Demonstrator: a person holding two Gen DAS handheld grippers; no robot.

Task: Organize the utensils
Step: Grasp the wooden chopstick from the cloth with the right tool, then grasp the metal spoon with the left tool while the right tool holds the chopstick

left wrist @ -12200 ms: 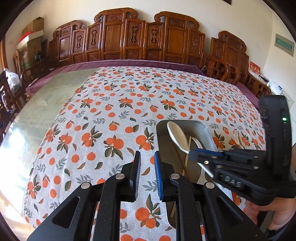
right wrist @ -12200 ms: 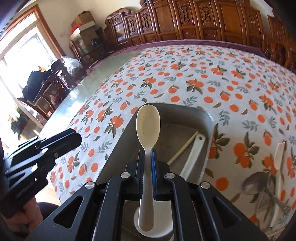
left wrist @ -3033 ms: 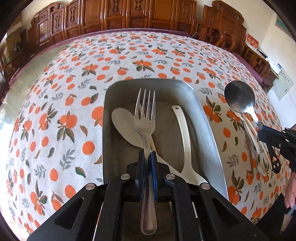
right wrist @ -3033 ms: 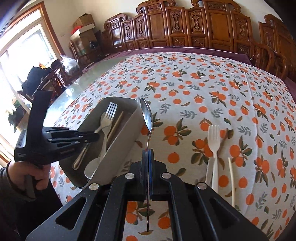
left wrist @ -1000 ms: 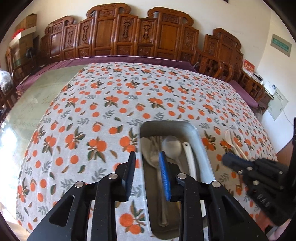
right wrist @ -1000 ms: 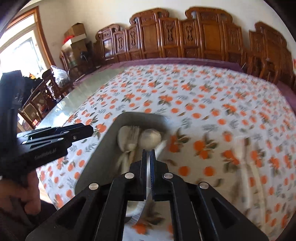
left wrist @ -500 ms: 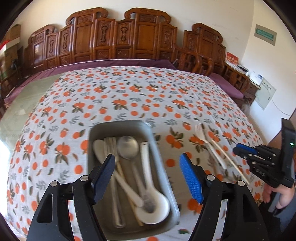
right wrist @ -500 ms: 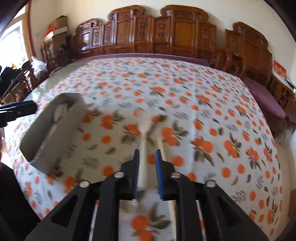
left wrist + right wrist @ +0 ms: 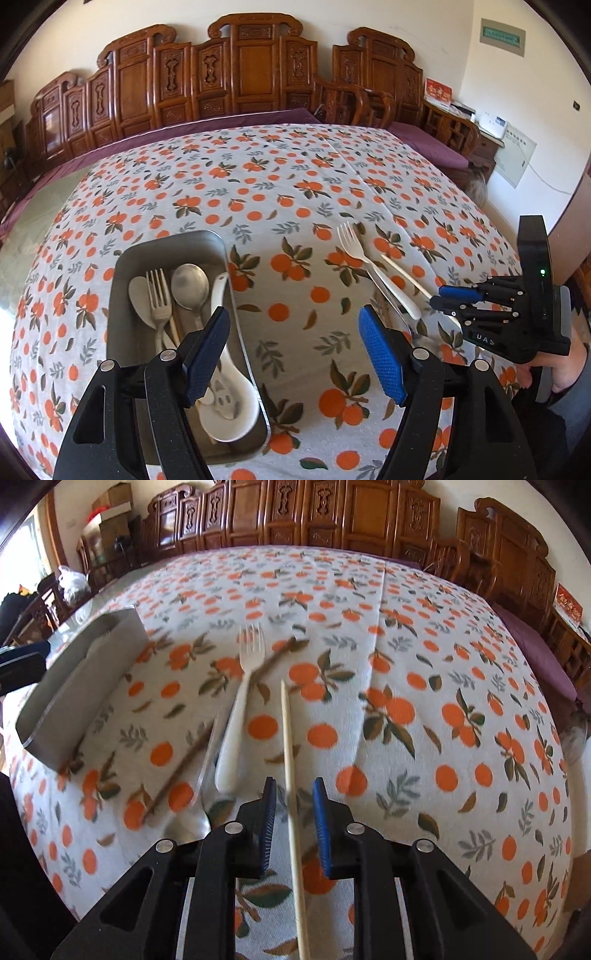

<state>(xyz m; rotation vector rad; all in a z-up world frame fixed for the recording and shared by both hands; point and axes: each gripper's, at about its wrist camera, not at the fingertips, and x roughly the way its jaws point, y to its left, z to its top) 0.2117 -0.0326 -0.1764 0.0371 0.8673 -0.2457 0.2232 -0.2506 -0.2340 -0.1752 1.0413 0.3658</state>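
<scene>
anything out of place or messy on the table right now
Nothing spilled or damaged. The only strays are a white fork and a single chopstick, loose on the tablecloth outside the metal tray that holds the other utensils. The right gripper is open, straddling the chopstick; the left gripper is open.

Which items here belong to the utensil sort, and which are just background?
Job:
- metal tray, holding metal fork, metal spoon, ceramic spoon
- white fork and chopstick on the cloth
- right gripper, left gripper

Background:
- tablecloth
- wooden chairs
</scene>
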